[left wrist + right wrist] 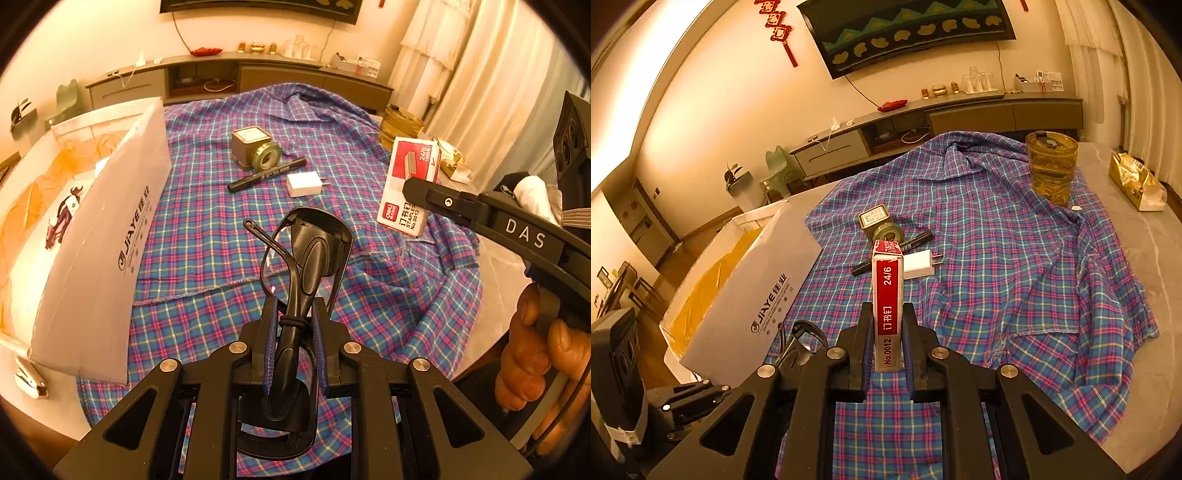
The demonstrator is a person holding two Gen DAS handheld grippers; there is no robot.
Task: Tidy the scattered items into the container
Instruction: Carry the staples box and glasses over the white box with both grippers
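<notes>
Warm amber light is washing the cream wall [713,110] at upper left, where a dark framed panel [905,33] is hanging above a long grey sideboard [960,114], while pale curtains [1108,55] are draping the upper right.

The box [738,295] stands left of the cloth [1015,266]. Mid-cloth lie tin [873,218], tape [888,232], pen [892,253] and charger [919,264] — the jar [1052,166] far right.
</notes>
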